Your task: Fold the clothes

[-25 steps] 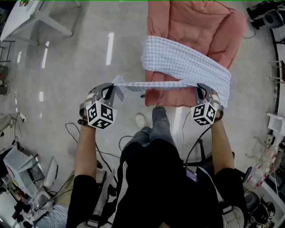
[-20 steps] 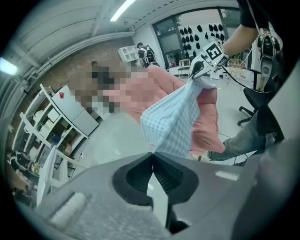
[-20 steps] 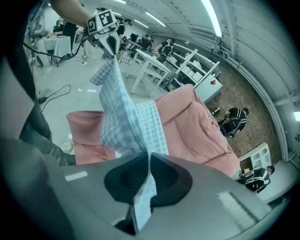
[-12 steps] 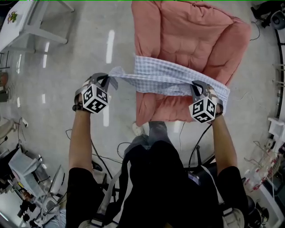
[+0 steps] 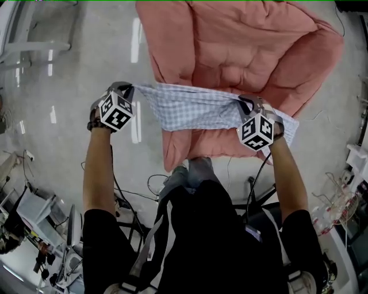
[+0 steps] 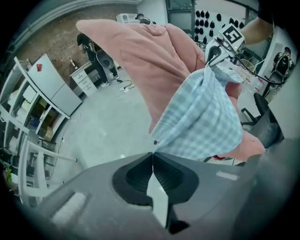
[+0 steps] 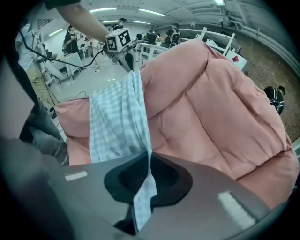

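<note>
Cloth in blue check stretches over the pink quilt, ends clamped in the left gripper and right gripper.

The left hand-held gripper and right hand-held gripper stretch a checked cloth over a pink quilt.

Under me spreads a glossy grey floor, with pale streaks of reflected light across it and black cables trailing over it. A white table frame stands off to one side. Farther out I see a brick wall, a tall pale cabinet, a low drawer unit and a black office chair. Strip lights run along the ceiling.
</note>
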Action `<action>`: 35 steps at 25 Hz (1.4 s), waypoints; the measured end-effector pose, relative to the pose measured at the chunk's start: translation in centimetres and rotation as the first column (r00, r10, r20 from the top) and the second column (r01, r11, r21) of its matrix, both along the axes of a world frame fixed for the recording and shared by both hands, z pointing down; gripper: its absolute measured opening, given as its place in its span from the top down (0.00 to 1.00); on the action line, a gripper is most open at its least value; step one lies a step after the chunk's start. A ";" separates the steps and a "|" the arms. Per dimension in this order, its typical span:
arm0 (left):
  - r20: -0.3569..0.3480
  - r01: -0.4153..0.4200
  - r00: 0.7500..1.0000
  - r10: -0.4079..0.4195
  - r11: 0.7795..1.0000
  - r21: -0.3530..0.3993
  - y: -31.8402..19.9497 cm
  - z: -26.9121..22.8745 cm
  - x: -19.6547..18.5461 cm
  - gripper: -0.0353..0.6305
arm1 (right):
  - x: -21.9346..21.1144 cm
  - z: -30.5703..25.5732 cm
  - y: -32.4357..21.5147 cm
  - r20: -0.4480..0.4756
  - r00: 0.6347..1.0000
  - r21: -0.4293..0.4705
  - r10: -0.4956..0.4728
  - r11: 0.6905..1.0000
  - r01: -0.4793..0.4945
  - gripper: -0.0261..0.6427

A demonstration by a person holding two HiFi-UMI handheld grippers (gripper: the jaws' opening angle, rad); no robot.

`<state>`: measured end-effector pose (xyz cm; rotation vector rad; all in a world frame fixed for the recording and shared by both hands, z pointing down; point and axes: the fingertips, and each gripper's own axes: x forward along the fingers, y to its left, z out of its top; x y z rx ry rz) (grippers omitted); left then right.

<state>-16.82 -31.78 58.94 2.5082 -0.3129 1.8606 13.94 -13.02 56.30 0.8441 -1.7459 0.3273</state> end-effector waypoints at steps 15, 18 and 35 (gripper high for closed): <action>0.059 0.057 0.997 -0.056 0.998 -0.008 -2.1 4.3 2.4 0.90 | -1.0 0.4 1.4 0.150 0.988 -0.076 0.019 0.997 -0.008 0.76; 0.042 0.072 0.996 -0.072 0.997 0.000 -1.3 4.4 2.2 0.82 | -0.8 0.4 1.9 0.122 0.992 -0.055 0.028 0.998 -0.021 0.69; -0.167 -0.031 0.985 0.033 0.999 0.016 9.7 -4.4 1.2 0.80 | -1.4 -5.8 12.1 -0.010 0.956 0.043 0.293 0.955 -0.292 0.64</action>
